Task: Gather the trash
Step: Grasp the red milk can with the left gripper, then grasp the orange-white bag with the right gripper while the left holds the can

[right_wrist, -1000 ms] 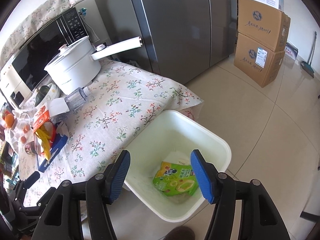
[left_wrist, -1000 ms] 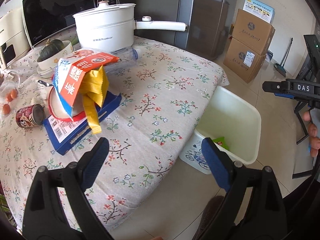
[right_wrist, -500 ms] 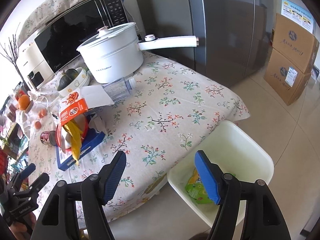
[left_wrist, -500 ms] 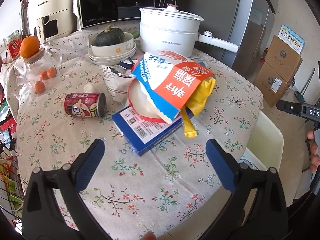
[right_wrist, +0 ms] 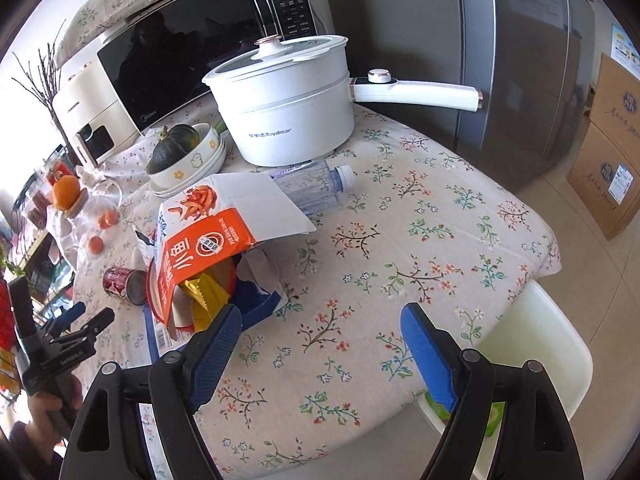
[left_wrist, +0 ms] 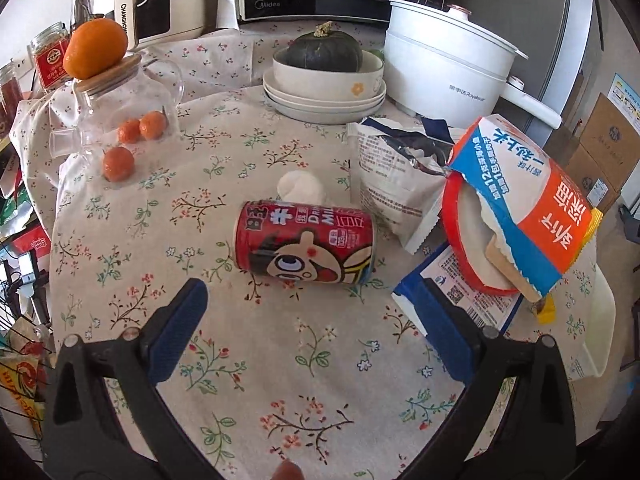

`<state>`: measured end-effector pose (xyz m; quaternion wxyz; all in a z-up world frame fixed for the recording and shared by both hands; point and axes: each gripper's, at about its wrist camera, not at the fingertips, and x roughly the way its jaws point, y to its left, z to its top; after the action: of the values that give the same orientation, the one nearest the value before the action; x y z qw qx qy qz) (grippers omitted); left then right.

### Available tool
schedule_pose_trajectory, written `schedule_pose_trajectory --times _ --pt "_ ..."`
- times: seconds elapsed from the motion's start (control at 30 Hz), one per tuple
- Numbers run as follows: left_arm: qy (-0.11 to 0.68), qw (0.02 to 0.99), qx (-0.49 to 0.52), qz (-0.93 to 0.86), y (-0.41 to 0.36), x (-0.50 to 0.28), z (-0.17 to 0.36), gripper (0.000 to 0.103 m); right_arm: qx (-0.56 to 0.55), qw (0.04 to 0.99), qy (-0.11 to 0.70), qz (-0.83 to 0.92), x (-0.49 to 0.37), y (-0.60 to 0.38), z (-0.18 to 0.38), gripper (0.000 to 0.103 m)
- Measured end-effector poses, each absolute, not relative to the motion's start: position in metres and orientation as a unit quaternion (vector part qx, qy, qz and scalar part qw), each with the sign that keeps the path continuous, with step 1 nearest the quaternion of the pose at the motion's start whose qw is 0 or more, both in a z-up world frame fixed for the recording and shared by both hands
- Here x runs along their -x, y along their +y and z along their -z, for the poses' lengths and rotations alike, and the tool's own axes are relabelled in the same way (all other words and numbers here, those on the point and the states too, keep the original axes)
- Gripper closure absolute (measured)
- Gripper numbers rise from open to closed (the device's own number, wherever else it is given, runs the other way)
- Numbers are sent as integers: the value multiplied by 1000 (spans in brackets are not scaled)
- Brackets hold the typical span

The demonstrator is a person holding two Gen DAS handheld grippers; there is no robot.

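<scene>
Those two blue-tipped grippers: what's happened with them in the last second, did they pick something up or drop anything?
Neither. The left gripper swung away from the white plastic bin to face the red drink can lying on the floral tablecloth. The right gripper rose from over the bin toward the table. Both remain open and empty; the trash pile hasn't moved.

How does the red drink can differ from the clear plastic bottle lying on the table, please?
The red drink can is opaque, short and printed with a cartoon face; the clear plastic bottle is see-through and longer, with a white cap. The can lies in the open near the left gripper; the bottle lies against the white pot. Both lie on their sides.
</scene>
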<state>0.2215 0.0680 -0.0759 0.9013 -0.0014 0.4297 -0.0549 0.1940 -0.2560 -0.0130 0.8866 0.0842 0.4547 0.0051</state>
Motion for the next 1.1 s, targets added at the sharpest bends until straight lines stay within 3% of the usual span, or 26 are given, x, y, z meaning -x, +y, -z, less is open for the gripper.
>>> schedule_pose_trajectory --times 0.6,0.7,1.1 --pt "436 896 14 76 76 -265 98 1 -71 878 472 -8 -216 -244 30 20" --pt "439 895 16 79 75 -263 96 13 -72 879 471 -11 -216 -241 28 20" --pt "444 895 19 35 71 -226 64 14 -123 878 459 -68 -229 -220 18 20"
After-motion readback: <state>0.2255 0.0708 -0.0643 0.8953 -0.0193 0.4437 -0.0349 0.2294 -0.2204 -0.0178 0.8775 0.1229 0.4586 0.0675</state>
